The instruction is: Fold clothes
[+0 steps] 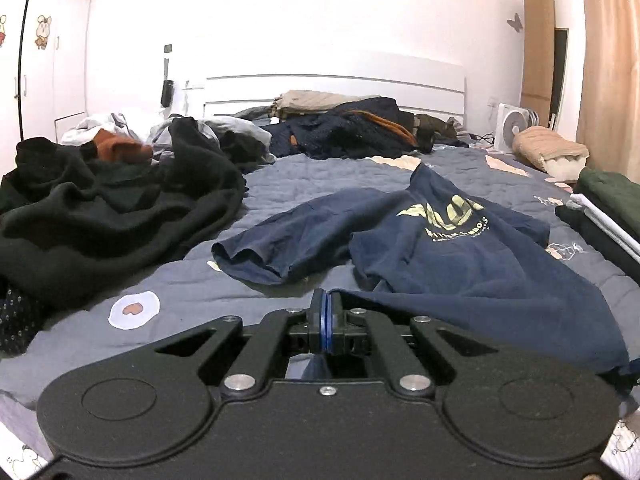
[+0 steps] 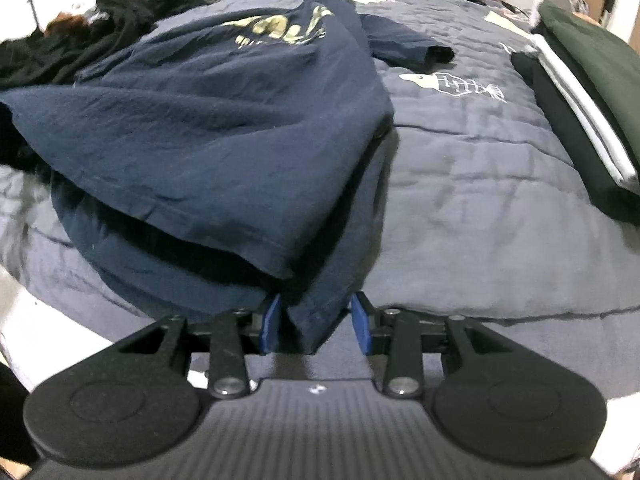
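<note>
While the left wrist view looked up the bed toward the headboard, we noted the left gripper clenched, its blue pads pressed together on the hem edge of the navy T-shirt. The shirt lay print-up on the grey quilt, one sleeve spread toward the heap of dark clothes on the shirt's left, unfolded garments all. To the shirt's right sat a flat stack of folded items.

In the right wrist view, we saw the right gripper with its blue pads parted and a hanging fold of the same T-shirt between them; the pads did not look pressed on the cloth, so we judged it released or not yet gripping. The shirt's near hem was bunched and lifted off the quilt there. The folded stack lay well apart to the shirt's right.

Our judgement: some pieces lay folded, this shirt was mid-handling and not yet folded, and the heap remained.
</note>
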The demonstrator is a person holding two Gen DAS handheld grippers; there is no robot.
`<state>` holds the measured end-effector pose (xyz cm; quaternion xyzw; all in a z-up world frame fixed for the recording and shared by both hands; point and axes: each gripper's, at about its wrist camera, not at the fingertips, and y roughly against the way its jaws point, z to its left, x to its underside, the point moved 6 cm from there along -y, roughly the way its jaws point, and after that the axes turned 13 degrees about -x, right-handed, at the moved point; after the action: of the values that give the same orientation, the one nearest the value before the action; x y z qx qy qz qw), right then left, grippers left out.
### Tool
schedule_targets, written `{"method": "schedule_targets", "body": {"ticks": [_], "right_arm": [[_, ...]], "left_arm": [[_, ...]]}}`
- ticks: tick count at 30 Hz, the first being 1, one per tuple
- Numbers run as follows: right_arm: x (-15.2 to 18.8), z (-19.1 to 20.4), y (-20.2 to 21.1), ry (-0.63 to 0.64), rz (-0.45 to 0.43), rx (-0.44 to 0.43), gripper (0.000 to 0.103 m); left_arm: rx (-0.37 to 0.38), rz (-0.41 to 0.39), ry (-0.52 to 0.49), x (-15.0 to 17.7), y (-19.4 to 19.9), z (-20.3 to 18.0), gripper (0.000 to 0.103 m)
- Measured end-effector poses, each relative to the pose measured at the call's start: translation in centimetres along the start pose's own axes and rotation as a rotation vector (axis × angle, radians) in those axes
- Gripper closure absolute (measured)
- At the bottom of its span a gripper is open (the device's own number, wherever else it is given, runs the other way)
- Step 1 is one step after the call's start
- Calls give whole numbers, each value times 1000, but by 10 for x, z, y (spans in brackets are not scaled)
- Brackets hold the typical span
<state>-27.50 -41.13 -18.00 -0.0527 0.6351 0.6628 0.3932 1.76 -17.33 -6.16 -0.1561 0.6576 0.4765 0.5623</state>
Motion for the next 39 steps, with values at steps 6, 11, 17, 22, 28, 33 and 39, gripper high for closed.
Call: {"method": "schedule_targets", "body": {"ticks": [6, 11, 17, 22, 28, 33, 39], "right_arm": [[-3, 10, -1, 47, -18, -13, 65], [-6, 19, -2, 88, -42, -27, 64], [-9, 24, -12, 166, -55, 43, 64], [-12, 18, -14, 181, -76, 128, 91], [-29, -10, 41, 5, -310, 185, 94], [-36, -27, 94, -131, -510, 171, 95], [-33, -44, 98, -187, -521, 160, 95]], "left_arm": [[7, 6, -13, -1, -4, -5, 102], [2, 19, -13, 3, -9, -1, 102], [-6, 24, -22, 5, -10, -2, 102], [-12, 31, -16, 5, -11, 2, 102], [19, 29, -31, 5, -6, -2, 102], [79, 57, -107, 14, -2, -17, 102], [87, 149, -354, 50, -12, -53, 97]]}}
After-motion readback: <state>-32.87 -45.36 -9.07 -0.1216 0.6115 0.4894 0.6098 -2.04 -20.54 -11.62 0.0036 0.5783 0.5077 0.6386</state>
